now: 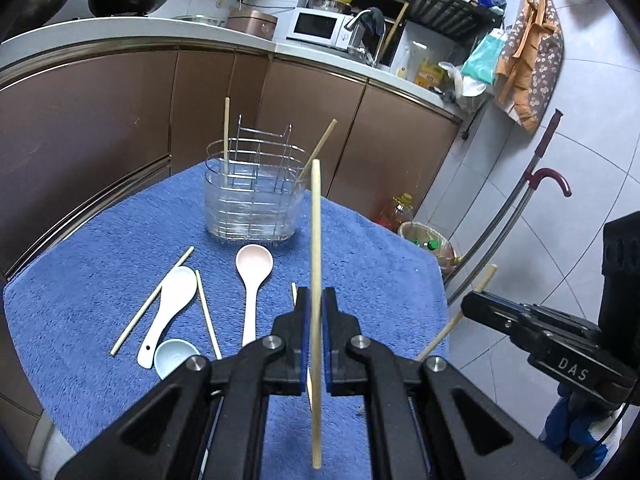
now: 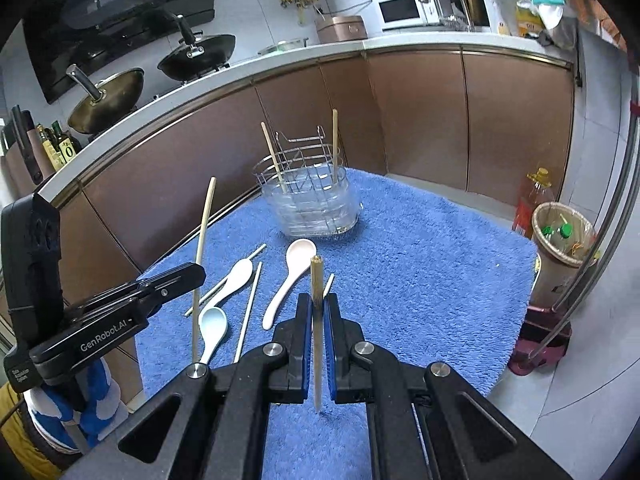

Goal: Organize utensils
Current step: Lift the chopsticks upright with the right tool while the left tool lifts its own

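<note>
My left gripper (image 1: 316,304) is shut on a wooden chopstick (image 1: 316,240) held upright above the blue towel (image 1: 380,272). My right gripper (image 2: 318,308) is shut on another chopstick (image 2: 317,280), also upright. The clear utensil holder (image 1: 252,200) with a wire rack stands at the towel's far side and holds two chopsticks (image 1: 226,136). On the towel lie a pink spoon (image 1: 253,268), a white spoon (image 1: 172,300), a pale blue spoon (image 1: 172,354) and loose chopsticks (image 1: 152,300). The right gripper shows at the right of the left wrist view (image 1: 472,304), and the left gripper at the left of the right wrist view (image 2: 192,272).
Brown kitchen cabinets (image 1: 120,120) curve behind the table. A bin with bottles (image 2: 560,240) and an oil bottle (image 2: 536,196) stand on the floor at the right. Woks (image 2: 196,56) sit on the stove.
</note>
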